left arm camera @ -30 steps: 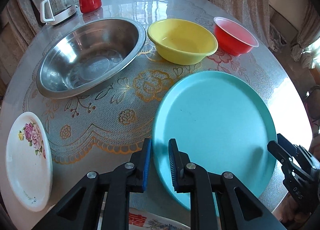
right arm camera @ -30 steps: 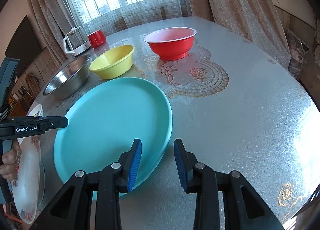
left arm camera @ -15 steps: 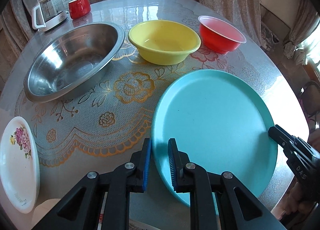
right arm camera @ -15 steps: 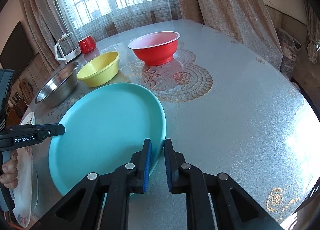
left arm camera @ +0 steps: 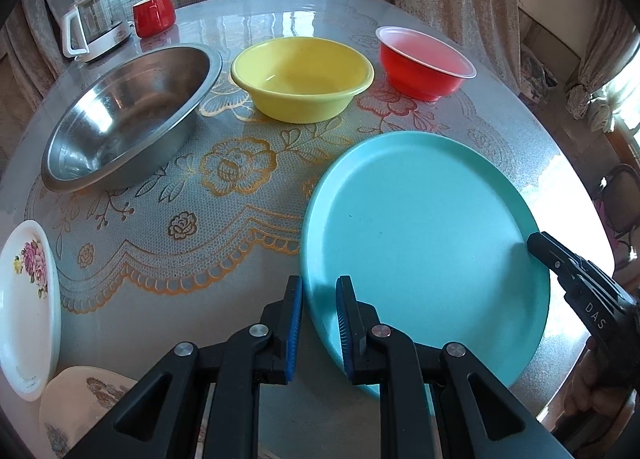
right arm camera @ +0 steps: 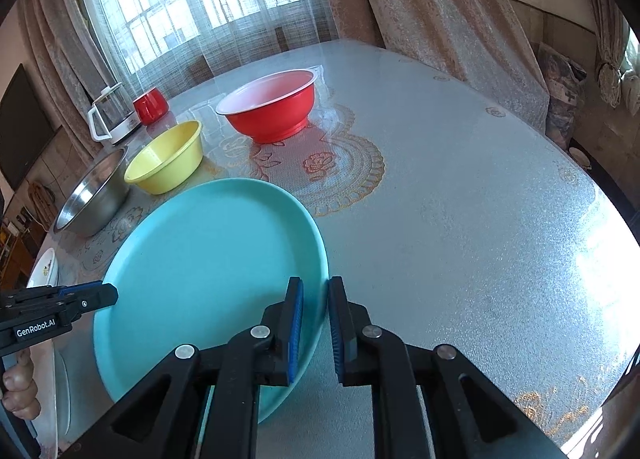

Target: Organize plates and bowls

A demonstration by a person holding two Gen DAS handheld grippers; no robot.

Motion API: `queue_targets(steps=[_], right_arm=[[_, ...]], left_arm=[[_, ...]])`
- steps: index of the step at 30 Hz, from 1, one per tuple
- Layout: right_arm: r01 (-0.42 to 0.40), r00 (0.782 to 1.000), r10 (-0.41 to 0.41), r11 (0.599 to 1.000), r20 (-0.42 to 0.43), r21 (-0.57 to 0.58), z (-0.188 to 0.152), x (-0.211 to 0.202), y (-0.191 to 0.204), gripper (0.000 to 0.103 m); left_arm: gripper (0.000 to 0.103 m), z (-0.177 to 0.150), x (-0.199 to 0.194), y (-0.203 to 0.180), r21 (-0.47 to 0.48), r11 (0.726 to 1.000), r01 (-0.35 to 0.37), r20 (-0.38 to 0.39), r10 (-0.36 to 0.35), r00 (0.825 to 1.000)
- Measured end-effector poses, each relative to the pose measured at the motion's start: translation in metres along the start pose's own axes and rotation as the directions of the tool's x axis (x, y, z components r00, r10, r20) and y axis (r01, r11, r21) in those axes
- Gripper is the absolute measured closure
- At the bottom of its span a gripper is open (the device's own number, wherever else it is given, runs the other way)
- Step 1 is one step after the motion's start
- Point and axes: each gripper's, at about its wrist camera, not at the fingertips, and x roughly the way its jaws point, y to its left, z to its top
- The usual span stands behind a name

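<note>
A large teal plate (left arm camera: 424, 235) lies low over the round table, held at two opposite edges. My left gripper (left arm camera: 319, 319) is shut on its near left rim. My right gripper (right arm camera: 316, 319) is shut on the plate's (right arm camera: 208, 259) right rim, and it also shows at the right of the left wrist view (left arm camera: 560, 263). Behind the plate, from left to right, stand a steel bowl (left arm camera: 124, 115), a yellow bowl (left arm camera: 304, 79) and a red bowl (left arm camera: 424, 63). A white floral plate (left arm camera: 28, 307) sits at the near left table edge.
A glass kettle (left arm camera: 96, 27) and a red cup (left arm camera: 154, 13) stand at the far left. A beige patterned plate (left arm camera: 80, 399) lies at the near left corner. The table (right arm camera: 460, 219) stretches bare to the right of the plate. Curtains hang behind.
My right gripper has shut on the teal plate's rim. Both grippers and the plate have shifted together, and the bowls have drifted leftward in both views.
</note>
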Motion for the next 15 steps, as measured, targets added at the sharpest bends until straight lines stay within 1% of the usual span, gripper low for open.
queue_targets(steps=[2, 4, 9, 13, 15], right_arm=[[0.005, 1.0, -0.005, 1.0, 0.001, -0.016, -0.0008, -0.0004, 0.001, 0.09], [0.018, 1.0, -0.018, 0.999, 0.002, -0.036, -0.0015, -0.0006, 0.0032, 0.09], [0.034, 0.999, -0.034, 0.999, -0.006, -0.039, -0.0008, -0.001, 0.0049, 0.089], [0.025, 1.0, -0.026, 0.999, -0.015, -0.036, 0.0004, -0.0007, 0.0066, 0.081], [0.036, 0.999, -0.037, 0.998, -0.016, -0.045, 0.0, -0.0006, 0.0085, 0.08]], left_arm=[[0.086, 0.0008, 0.0, 0.0007, -0.018, 1.0, -0.002, -0.003, 0.002, 1.0], [0.086, 0.0002, -0.0004, -0.0002, -0.014, 1.0, -0.013, -0.001, 0.013, 1.0], [0.086, -0.0025, -0.0012, -0.0011, -0.028, 0.999, -0.02, 0.009, 0.02, 1.0], [0.086, -0.0044, -0.0019, 0.0013, -0.046, 0.999, -0.007, 0.008, 0.008, 1.0], [0.086, -0.0053, -0.0023, 0.0037, -0.061, 0.998, -0.009, 0.008, 0.009, 1.0]])
